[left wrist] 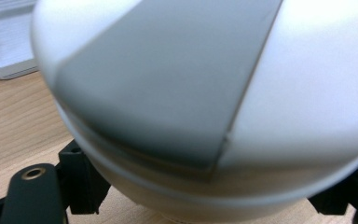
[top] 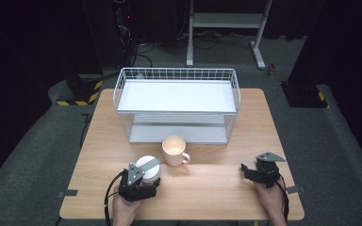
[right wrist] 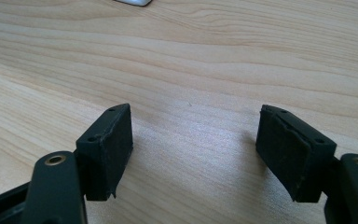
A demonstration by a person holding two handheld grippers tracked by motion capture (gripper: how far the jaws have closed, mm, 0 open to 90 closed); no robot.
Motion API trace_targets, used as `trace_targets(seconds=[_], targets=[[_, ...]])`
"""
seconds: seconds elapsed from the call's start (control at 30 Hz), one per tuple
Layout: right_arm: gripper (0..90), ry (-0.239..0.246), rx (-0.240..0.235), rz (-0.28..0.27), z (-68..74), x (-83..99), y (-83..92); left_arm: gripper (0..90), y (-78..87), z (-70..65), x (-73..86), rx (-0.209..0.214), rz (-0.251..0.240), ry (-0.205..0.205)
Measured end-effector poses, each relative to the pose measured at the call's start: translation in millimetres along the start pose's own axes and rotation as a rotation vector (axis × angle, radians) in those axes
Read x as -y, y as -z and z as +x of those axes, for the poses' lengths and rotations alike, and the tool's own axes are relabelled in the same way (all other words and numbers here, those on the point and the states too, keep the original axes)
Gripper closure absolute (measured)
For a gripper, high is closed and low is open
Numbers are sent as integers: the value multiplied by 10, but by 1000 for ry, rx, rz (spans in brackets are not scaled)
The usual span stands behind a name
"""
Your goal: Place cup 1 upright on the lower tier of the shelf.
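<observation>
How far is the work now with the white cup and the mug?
Nothing looks stored yet: the rack holds nothing. In hand: the left gripper has the white cup between its fingers; I cannot tell if they press on it. The mug waits on the table, and the right gripper rests open.

1. This looks like a lab or test room, not a home.
2. A small wooden table [top: 217,188] stands alone on a grey carpet floor [top: 330,155].
3. The room around it is dark, with black walls.
4. Yellow and black warning stripes [top: 82,96] mark stands on the floor.
5. Loose cables [top: 143,49] lie at the back, near a white metal frame [top: 226,21].
</observation>
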State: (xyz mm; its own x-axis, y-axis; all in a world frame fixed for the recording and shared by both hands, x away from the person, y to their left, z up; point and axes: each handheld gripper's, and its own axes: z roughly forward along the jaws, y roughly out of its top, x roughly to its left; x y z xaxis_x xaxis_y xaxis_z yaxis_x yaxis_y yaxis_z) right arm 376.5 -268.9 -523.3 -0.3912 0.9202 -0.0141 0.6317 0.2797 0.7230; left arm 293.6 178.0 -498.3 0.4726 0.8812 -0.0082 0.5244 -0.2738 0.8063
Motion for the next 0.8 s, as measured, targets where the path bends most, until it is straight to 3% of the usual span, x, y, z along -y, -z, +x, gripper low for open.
trace_targets(seconds=[0.8], targets=[[274, 1, -2, 0, 1, 0, 0, 190, 13, -2, -5, -11, 4, -8]])
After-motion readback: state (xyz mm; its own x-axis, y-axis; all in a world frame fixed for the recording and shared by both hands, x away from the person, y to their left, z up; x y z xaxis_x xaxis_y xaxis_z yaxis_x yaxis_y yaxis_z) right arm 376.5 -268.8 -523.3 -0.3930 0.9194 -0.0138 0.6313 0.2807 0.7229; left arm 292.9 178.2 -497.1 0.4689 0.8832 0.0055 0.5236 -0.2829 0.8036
